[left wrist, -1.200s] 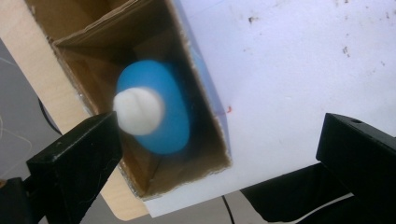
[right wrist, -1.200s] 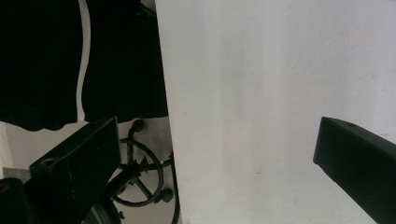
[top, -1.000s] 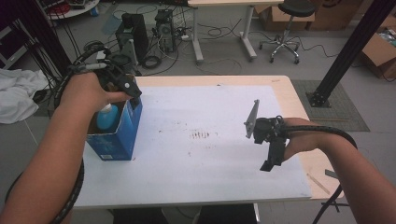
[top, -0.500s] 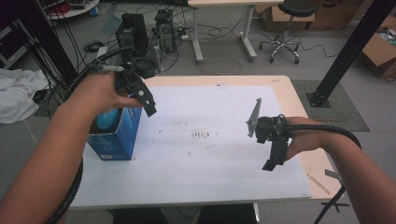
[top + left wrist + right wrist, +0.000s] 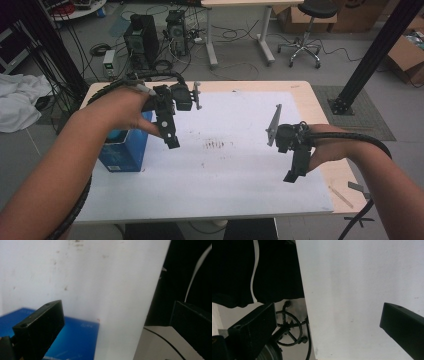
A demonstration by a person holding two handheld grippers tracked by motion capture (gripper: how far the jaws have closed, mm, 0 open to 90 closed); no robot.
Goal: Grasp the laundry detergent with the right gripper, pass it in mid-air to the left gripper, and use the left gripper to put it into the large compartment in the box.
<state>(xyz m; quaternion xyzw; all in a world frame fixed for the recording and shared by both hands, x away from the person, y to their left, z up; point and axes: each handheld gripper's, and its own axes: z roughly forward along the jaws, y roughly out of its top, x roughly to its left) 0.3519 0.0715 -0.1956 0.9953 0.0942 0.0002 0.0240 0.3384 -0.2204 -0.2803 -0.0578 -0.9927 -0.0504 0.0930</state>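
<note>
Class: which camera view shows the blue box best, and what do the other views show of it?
The high view: the whole blue box stands at the table's left edge, partly behind the left hand. The left gripper view catches a flat blue corner of it. The right gripper view looks at bare tabletop.

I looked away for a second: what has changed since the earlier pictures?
The left gripper has lifted off the blue box and swung rightward over the white table top, jaws open and empty. The right gripper has stayed near the table's right edge, open, and the box has not moved.
</note>
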